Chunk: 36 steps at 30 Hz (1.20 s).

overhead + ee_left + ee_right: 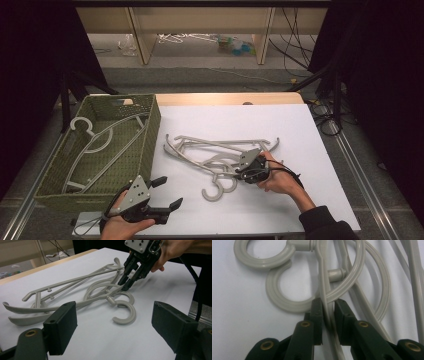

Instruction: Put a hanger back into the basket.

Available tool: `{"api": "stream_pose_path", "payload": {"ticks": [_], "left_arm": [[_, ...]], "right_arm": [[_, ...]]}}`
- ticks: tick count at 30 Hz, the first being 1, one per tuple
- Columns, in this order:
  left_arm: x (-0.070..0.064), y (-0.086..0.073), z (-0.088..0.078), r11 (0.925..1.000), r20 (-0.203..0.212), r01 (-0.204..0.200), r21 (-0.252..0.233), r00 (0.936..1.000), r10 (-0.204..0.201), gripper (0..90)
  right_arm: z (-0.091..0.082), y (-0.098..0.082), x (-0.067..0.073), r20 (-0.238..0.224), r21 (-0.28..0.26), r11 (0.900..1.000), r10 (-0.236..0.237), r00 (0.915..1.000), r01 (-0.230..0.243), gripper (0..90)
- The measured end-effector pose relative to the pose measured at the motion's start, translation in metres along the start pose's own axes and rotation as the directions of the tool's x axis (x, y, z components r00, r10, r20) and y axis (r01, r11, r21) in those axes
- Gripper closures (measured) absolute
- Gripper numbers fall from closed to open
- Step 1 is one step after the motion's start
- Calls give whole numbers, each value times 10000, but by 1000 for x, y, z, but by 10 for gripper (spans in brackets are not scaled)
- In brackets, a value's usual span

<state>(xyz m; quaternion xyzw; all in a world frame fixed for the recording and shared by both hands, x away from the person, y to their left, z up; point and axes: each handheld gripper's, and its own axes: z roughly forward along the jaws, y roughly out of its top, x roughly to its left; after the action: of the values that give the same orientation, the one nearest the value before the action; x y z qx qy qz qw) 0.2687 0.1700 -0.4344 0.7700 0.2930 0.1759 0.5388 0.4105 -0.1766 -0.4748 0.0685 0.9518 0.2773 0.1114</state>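
Several grey plastic hangers (210,146) lie tangled on the white table top (260,120), their hooks (216,190) toward the near edge. My right gripper (241,173) comes in from the right, and its jaws are shut on one hanger's thin arm (325,296) just below the neck; the right gripper view shows the pads (317,312) pressed on both sides of it. The left gripper view shows that gripper (125,285) nose-down on the pile. My left gripper (170,191) hovers at the near left, open, with nothing between its jaws, pointing at the hooks (125,312).
A green woven basket (151,131) stands at the table's left with a few grey hangers (100,145) in it. Bare white table lies right of and behind the pile. Cables and shelf legs stand on the floor beyond the far edge.
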Motion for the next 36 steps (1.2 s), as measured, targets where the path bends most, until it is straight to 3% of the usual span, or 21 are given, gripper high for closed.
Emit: {"api": "stream_pose_path", "payload": {"ticks": [6, 11, 18, 24, 26, 28, 30, 36], "left_arm": [[0, 0, -1, 10000, -5, -24, -4, 10000, 24, 208], [2, 1, -3, 9998, -72, -163, -81, 9998, 163, 212], [3, 1, -3, 9999, -146, -25, -107, 9999, 24, 216], [2, 3, -3, 9993, -223, -377, -75, 9990, 376, 222], [0, 2, -1, 9995, -216, -288, -125, 9994, 286, 223], [0, 2, 1, 9984, -174, -556, -49, 9983, 555, 224], [-2, 2, 1, 9990, -218, -454, 33, 9987, 454, 227], [-5, 1, 14, 9926, -34, -1160, 356, 9932, 1162, 230]], "right_arm": [[-5, 3, 3, -6, 44, 9978, -665, 9978, 665, 809], [-21, 6, 9, 0, -314, 9933, -1110, 9938, 1110, 823], [-40, 6, 17, 274, -599, 9892, -1325, 9908, 1340, 825], [-57, 12, 25, 470, -987, 9808, -1641, 9853, 1681, 826], [-60, 13, 29, 352, -1105, 9783, -1726, 9844, 1755, 826], [-61, 14, 36, 192, -1116, 9754, -1890, 9818, 1899, 826], [-61, 14, 40, -24, -1162, 9773, -1784, 9839, 1769, 826], [-66, 11, 52, -310, -1394, 9729, -1903, 9812, 1843, 826]]}}
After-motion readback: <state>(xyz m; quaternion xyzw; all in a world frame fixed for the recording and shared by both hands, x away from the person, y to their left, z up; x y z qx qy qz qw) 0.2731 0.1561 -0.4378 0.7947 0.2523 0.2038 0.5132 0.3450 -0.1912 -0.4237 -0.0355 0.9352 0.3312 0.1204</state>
